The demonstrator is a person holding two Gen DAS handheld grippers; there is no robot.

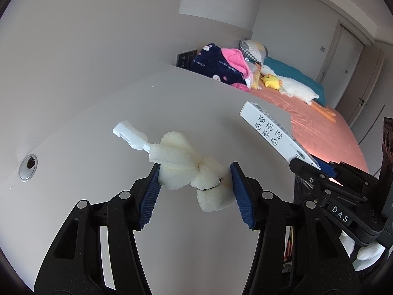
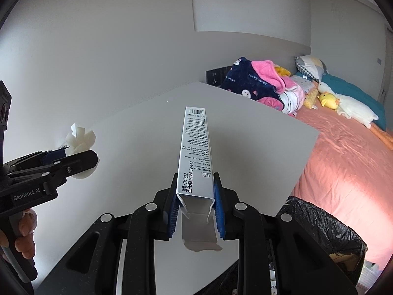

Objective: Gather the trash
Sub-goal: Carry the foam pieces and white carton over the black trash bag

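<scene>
My left gripper (image 1: 194, 174) is shut on a cream sponge brush head (image 1: 186, 169) with a white plastic stem (image 1: 130, 135), held above the white table (image 1: 98, 123). It also shows at the left of the right wrist view (image 2: 81, 142), with the left gripper (image 2: 73, 159) around it. My right gripper (image 2: 195, 191) is shut on a long white carton (image 2: 195, 152) with an open flap at its near end, held over the table. The carton (image 1: 272, 132) shows at the right of the left wrist view.
A bin lined with a black bag (image 2: 324, 228) stands below the table's right edge. A bed with a pink sheet (image 2: 343, 152), bedding and plush toys (image 2: 329, 100) lies beyond. A cable hole (image 1: 28, 167) sits in the table at left. A wall is close behind.
</scene>
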